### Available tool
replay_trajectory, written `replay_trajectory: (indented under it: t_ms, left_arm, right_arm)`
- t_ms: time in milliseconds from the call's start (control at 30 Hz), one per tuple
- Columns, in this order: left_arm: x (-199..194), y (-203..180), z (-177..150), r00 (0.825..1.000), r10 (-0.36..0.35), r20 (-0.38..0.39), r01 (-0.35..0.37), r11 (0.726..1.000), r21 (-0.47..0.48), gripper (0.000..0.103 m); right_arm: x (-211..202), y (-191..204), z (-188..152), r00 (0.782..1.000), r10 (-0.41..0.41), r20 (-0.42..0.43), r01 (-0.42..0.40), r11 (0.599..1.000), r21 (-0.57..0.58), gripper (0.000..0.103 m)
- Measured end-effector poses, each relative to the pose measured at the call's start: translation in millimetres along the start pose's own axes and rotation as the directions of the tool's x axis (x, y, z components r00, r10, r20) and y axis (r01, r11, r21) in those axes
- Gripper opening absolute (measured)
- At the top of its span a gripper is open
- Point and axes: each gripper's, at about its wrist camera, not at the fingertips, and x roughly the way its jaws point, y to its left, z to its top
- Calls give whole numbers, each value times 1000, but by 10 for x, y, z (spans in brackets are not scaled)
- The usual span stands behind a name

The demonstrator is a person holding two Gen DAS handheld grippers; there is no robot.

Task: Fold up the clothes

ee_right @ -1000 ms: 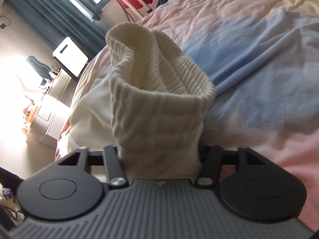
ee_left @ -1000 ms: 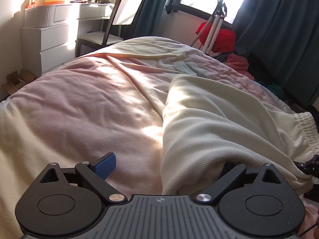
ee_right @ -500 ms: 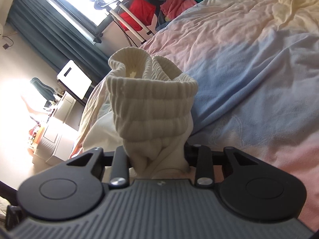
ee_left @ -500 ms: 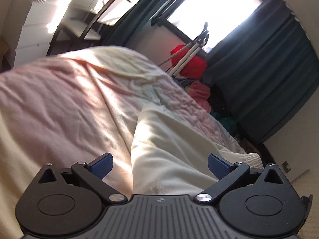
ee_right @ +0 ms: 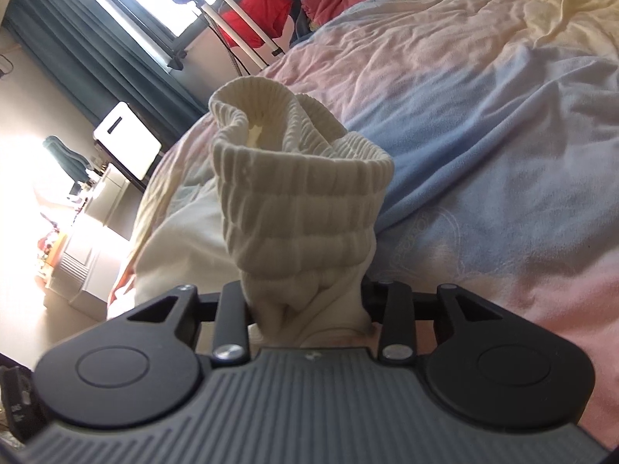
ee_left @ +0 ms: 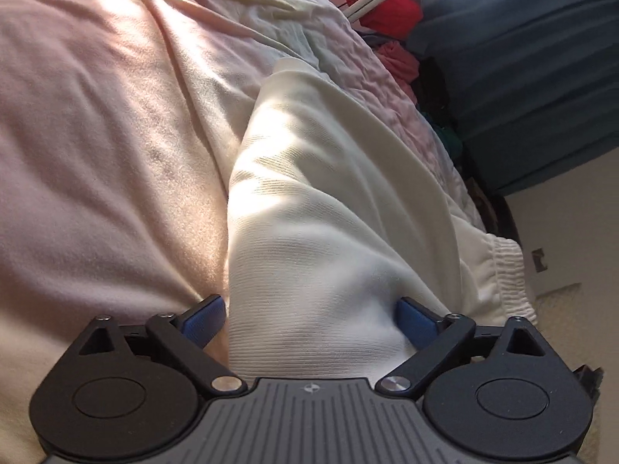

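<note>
A cream sweatpants garment [ee_left: 321,208] lies on the bed, with its elastic waistband [ee_left: 506,274] at the right in the left wrist view. My left gripper [ee_left: 309,321] is open, its blue pads [ee_left: 203,319] on either side of the fabric, which bulges between them. My right gripper [ee_right: 305,309] is shut on the ribbed cuff [ee_right: 298,201] of the same garment and holds it bunched and upright above the bed. The right fingertips are hidden by the cloth.
The bed has a pink and pale blue blanket [ee_right: 483,162]. Beyond it are teal curtains [ee_left: 522,77], a pile of red and pink clothes [ee_right: 271,7], a white-legged stand [ee_right: 232,27] and a white dresser [ee_right: 77,263] by the wall.
My left gripper has tilted down and moved in over the garment, so the fabric now sits between its open pads. My right gripper has closed tighter on the cuff.
</note>
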Motion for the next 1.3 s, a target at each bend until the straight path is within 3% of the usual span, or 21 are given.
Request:
replay_trajectory:
  t_ms: [67, 233, 367, 467, 633, 767, 933, 1100, 1200, 1300]
  left_arm:
    - [14, 27, 17, 1000, -22, 3, 22, 1000, -14, 74]
    - [-43, 28, 55, 998, -52, 30, 53, 999, -8, 55]
    - [-213, -150, 118, 992, -101, 72, 99, 995, 28, 48]
    - [-275, -366, 182, 986, -155, 68, 155, 988, 0, 45]
    - [-62, -1191, 360, 980, -197, 39, 195, 980, 44, 44]
    - [616, -2015, 485, 970, -240, -26, 241, 970, 35, 44]
    - [1762, -3191, 669, 965, -237, -115, 244, 969, 46, 44]
    - [2876, -4233, 780, 957, -237, -164, 256, 962, 101, 44]
    - [3470, -4523, 721, 953, -234, -192, 266, 950, 164, 44]
    - [3950, -4470, 609, 952, -212, -221, 257, 945, 201, 44]
  right_arm:
    - [2, -25, -10, 1000, 3, -1, -3, 1000, 19, 38]
    - [-104, 87, -23, 999, 12, 40, -12, 1000, -2, 37]
    - [-311, 174, 70, 996, 61, 71, -64, 997, 33, 34]
    - [-548, 191, 245, 990, 87, 107, -93, 994, 55, 34]
    - [-898, -89, 821, 980, 86, 181, -106, 989, 105, 34]
    - [-1134, -418, 1378, 968, 66, 240, -106, 982, 155, 34]
    - [-1260, -1119, 2343, 955, -52, 293, -17, 973, 230, 34]
    - [-1228, -1883, 3179, 937, -142, 318, 17, 931, 365, 34]
    - [-1077, -2375, 3402, 929, -173, 328, 6, 892, 452, 34]
    - [-828, -2760, 3412, 931, -186, 314, 11, 875, 484, 34]
